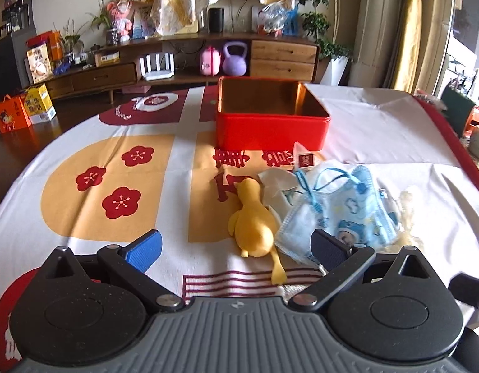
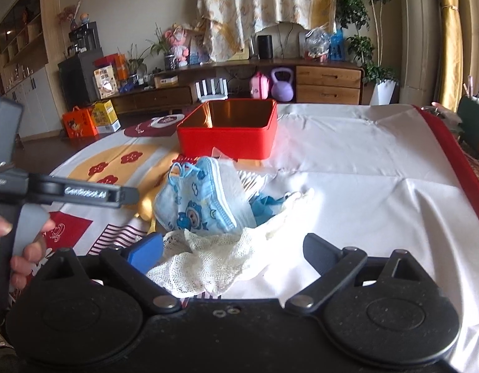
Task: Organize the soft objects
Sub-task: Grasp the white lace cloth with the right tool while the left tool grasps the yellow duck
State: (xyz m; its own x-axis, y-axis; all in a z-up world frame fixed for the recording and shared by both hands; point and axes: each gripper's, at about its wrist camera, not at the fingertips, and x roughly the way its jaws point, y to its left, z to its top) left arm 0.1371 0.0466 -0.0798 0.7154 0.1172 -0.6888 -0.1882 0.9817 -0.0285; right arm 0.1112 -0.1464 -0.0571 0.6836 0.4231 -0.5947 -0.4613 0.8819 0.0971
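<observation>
A yellow soft duck (image 1: 255,220) lies on the patterned tablecloth, between the spread fingers of my left gripper (image 1: 236,248), which is open and not pressing on it. Right of the duck sits a pile of blue cartoon face masks (image 1: 348,214) (image 2: 195,199). A white mesh cloth (image 2: 202,258) lies in front of the masks, partly between the fingers of my right gripper (image 2: 233,251), which is open. Behind the pile stands an open, empty red tin box (image 1: 270,130) (image 2: 227,138). The duck is mostly hidden in the right wrist view.
A white torn wrapper (image 1: 276,186) and a small sachet (image 1: 304,158) lie near the tin. A person's hand (image 2: 21,248) holds the left gripper at the left edge. Beyond the table stand a wooden cabinet (image 1: 283,59), a purple kettlebell (image 1: 234,60) and gift boxes (image 1: 25,108).
</observation>
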